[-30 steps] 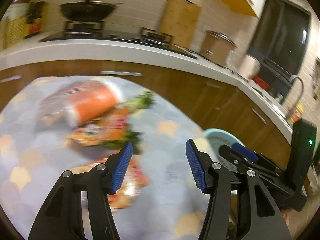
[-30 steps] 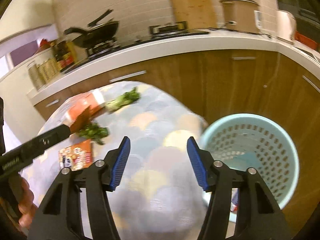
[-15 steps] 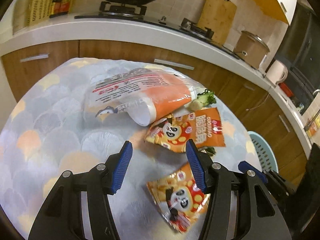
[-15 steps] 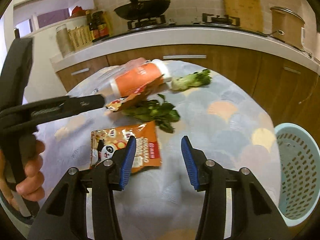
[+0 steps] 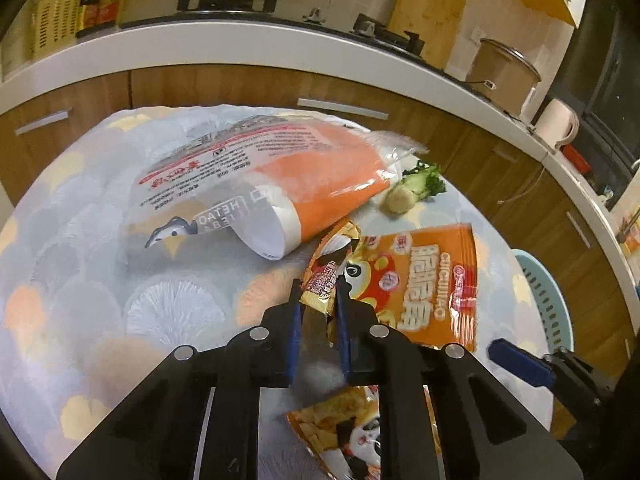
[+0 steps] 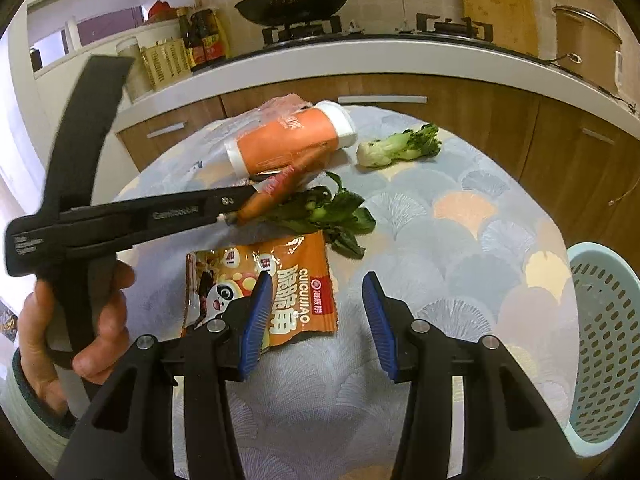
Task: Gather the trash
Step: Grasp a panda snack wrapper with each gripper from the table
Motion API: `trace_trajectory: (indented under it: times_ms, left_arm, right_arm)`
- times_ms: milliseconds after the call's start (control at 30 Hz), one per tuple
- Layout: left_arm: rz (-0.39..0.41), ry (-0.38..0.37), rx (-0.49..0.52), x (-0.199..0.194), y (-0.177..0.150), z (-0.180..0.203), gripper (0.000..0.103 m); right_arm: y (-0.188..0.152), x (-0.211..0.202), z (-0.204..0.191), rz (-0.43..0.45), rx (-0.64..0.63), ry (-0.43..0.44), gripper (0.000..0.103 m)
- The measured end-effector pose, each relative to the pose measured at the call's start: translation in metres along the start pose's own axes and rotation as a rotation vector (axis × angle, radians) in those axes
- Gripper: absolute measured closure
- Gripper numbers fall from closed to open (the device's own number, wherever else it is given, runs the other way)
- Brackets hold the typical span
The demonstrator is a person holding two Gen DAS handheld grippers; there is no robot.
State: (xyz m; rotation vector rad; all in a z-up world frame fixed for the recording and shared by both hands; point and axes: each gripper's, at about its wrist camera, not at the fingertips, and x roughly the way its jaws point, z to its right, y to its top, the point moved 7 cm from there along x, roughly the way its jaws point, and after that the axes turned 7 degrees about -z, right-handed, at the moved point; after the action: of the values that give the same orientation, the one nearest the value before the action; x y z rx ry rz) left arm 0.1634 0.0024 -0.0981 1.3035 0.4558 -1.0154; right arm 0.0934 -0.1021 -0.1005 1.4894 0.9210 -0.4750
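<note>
Crinkled foil snack wrapper [image 5: 326, 276] pinched by closing left hand-held gripper [image 5: 318, 300].

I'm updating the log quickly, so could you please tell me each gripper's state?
Left gripper: closing on the crumpled orange snack wrapper.
Right gripper: open, holding nothing.

Right tool [image 6: 316, 312] hangs agape over the snack wrapper [image 6: 276, 280]; basket [image 6: 604, 344] stands rightward.

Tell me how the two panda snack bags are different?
The far panda bag has its edge crumpled between the closing jaws of the left gripper; the near panda bag lies flat, ungripped. The far panda bag sits by the greens; the near panda bag lies before the open right gripper. Both are orange.
</note>
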Motion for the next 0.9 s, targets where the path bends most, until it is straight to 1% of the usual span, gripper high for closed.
trace_trajectory:
  times_ms: [67,100,133,200,267,367,467,500,533,600,633,667,700,733,800,867,900]
  left_arm:
    - [0.021,-0.003,-0.007,-0.011,-0.003,0.0,0.093]
    - [0.037,-0.011,-0.014,-0.019,-0.005,-0.001,0.093]
    - [0.048,-0.018,-0.022,-0.025,-0.005,-0.003,0.093]
    - [0.075,-0.031,-0.047,-0.039,-0.009,-0.009,0.093]
    - [0.094,-0.041,-0.074,-0.052,-0.014,-0.017,0.093]
    - [0.139,-0.037,-0.114,-0.07,-0.023,-0.034,0.093]
    - [0.178,-0.018,-0.155,-0.084,-0.032,-0.055,0.093]
    - [0.18,-0.015,-0.168,-0.086,-0.035,-0.062,0.093]
    - [0.179,-0.016,-0.175,-0.087,-0.037,-0.067,0.093]
    - [0.176,-0.01,-0.194,-0.086,-0.042,-0.077,0.093]
    - [0.173,-0.009,-0.197,-0.085,-0.044,-0.08,0.093]
    - [0.169,-0.007,-0.2,-0.083,-0.046,-0.082,0.093]
    - [0.168,-0.005,-0.2,-0.082,-0.048,-0.083,0.093]
    - [0.167,-0.005,-0.2,-0.081,-0.049,-0.083,0.093]
    - [0.176,-0.006,-0.189,-0.083,-0.049,-0.081,0.093]
    - [0.187,-0.008,-0.178,-0.085,-0.05,-0.078,0.092]
    - [0.186,-0.008,-0.176,-0.085,-0.05,-0.078,0.092]
  right_arm:
    - [-0.001,0.002,-0.002,-0.014,-0.007,0.004,0.053]
    - [-0.002,0.002,-0.003,-0.022,-0.008,0.001,0.041]
    - [-0.003,0.002,-0.003,-0.026,-0.009,-0.002,0.034]
    - [-0.003,0.003,-0.006,-0.035,-0.016,0.007,0.031]
    - [-0.006,0.008,-0.008,-0.062,-0.01,0.014,0.028]
    - [-0.007,0.016,-0.009,-0.096,-0.009,-0.012,0.027]
    - [-0.008,0.019,-0.016,-0.118,0.0,0.026,0.026]
    - [-0.008,0.022,-0.017,-0.128,0.01,0.04,0.022]
    - [-0.008,0.025,-0.018,-0.139,0.019,0.037,0.02]
    - [-0.006,0.03,-0.023,-0.14,0.003,-0.019,0.02]
    - [-0.007,0.031,-0.026,-0.142,-0.014,-0.04,0.02]
    - [-0.008,0.034,-0.03,-0.15,-0.046,-0.08,0.02]
    - [-0.009,0.035,-0.036,-0.155,-0.083,-0.1,0.022]
    - [-0.009,0.034,-0.041,-0.148,-0.109,-0.099,0.033]
    - [-0.01,0.033,-0.043,-0.142,-0.124,-0.107,0.036]
    - [-0.01,0.03,-0.042,-0.127,-0.121,-0.103,0.053]
    - [-0.01,0.028,-0.04,-0.12,-0.114,-0.101,0.069]
